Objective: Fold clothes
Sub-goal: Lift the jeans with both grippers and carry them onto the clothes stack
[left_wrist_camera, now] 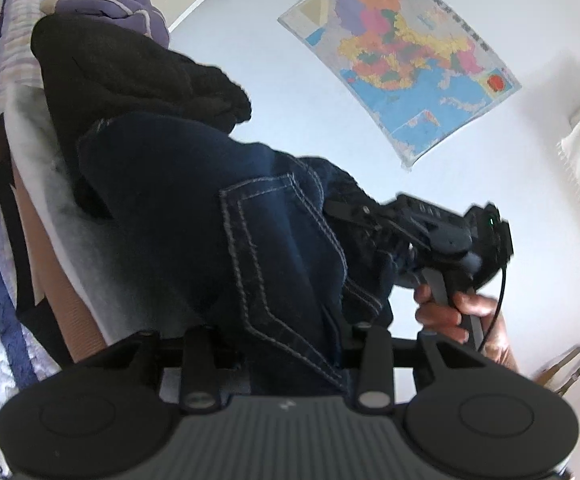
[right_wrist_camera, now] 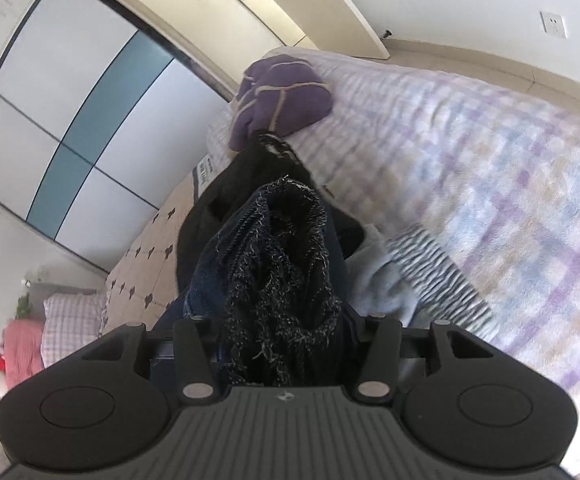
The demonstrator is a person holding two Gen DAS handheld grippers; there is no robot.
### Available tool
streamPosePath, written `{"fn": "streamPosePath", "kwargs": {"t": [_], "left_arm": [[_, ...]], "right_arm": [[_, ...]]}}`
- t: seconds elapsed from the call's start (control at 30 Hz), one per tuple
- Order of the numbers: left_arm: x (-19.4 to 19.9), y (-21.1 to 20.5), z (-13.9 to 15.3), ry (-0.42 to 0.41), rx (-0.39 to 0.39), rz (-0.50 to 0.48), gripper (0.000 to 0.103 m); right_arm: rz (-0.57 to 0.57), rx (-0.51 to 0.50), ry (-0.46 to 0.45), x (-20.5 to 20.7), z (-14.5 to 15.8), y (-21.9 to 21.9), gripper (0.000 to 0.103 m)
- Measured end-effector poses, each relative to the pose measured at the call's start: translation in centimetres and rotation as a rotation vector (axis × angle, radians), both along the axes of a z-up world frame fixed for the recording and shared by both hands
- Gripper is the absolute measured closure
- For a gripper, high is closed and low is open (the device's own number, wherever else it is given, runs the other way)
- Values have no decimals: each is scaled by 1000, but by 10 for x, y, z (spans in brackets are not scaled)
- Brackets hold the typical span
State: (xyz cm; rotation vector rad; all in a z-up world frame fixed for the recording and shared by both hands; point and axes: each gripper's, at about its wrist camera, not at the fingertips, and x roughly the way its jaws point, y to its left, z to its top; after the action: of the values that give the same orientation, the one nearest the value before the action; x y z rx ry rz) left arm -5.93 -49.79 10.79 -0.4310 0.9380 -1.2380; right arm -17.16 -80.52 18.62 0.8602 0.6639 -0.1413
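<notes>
A pair of dark blue jeans point(left_wrist_camera: 209, 220) with pale pocket stitching hangs between both grippers. My left gripper point(left_wrist_camera: 285, 344) is shut on the denim, which fills the gap between its fingers. In the left wrist view, a hand point(left_wrist_camera: 450, 312) holds my right gripper point(left_wrist_camera: 354, 216) at the jeans' far edge. In the right wrist view, my right gripper point(right_wrist_camera: 277, 344) is shut on a bunched, frayed part of the jeans point(right_wrist_camera: 277, 248). A black garment point(left_wrist_camera: 129, 76) lies just beyond the jeans on the bed.
A folded purple blanket point(right_wrist_camera: 285, 92) sits at the far end of the checked bedspread point(right_wrist_camera: 490, 160). A striped cloth point(right_wrist_camera: 430, 264) and a white garment point(left_wrist_camera: 37, 140) lie beside the jeans. A map point(left_wrist_camera: 402, 60) hangs on the wall; a panelled wardrobe point(right_wrist_camera: 69, 100) stands left.
</notes>
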Motion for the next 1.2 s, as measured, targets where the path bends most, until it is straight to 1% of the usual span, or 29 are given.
{"fn": "streamPosePath", "kwargs": {"t": [0.1,0.17,0.2,0.23,0.3,0.33,0.43,0.47,0.5,0.53,0.57,0.63,0.77,0.9,0.97,1.1,1.17,1.2], "left_arm": [[0,-3,-14,-5,9,-7,62],[2,-4,-24,5,13,-15,59],[4,-3,-28,18,12,-17,59],[6,-2,-33,31,10,-19,56],[12,2,-39,75,2,-29,53],[15,5,-39,92,-7,-31,52],[26,16,-32,108,-49,-13,51],[29,17,-31,126,-59,-14,53],[30,17,-31,141,-60,-13,57],[28,18,-29,143,-60,-5,65],[24,19,-27,146,-62,6,66],[16,20,-23,169,-75,20,67],[6,20,-25,252,-103,49,67],[12,17,-34,263,-107,91,67],[17,15,-37,273,-111,90,67],[19,9,-49,241,-90,85,67],[19,5,-58,233,-86,77,62],[20,4,-61,230,-85,68,62]], "right_arm": [[-19,29,12,7,-20,-11,49],[-31,30,33,11,-35,-15,47],[-36,25,37,11,-41,-15,46],[-38,23,32,10,-46,-15,45],[-36,22,1,4,-51,-15,45],[-30,15,-11,1,-51,-13,45],[-7,-9,-32,-5,-45,-9,47],[-4,-7,-37,-6,-42,-9,47],[-3,-3,-38,-6,-39,-9,47],[-5,2,-34,-6,-37,-9,47],[-8,3,-28,-5,-35,-9,47],[-3,-14,-19,-3,-28,-6,47],[25,-48,-20,4,-15,-1,47],[44,-95,-2,16,-4,3,47],[36,-95,-6,20,-4,1,47],[25,-75,-18,26,-19,-8,47],[19,-71,-21,28,-30,-12,45],[11,-81,-19,28,-38,-12,42]]}}
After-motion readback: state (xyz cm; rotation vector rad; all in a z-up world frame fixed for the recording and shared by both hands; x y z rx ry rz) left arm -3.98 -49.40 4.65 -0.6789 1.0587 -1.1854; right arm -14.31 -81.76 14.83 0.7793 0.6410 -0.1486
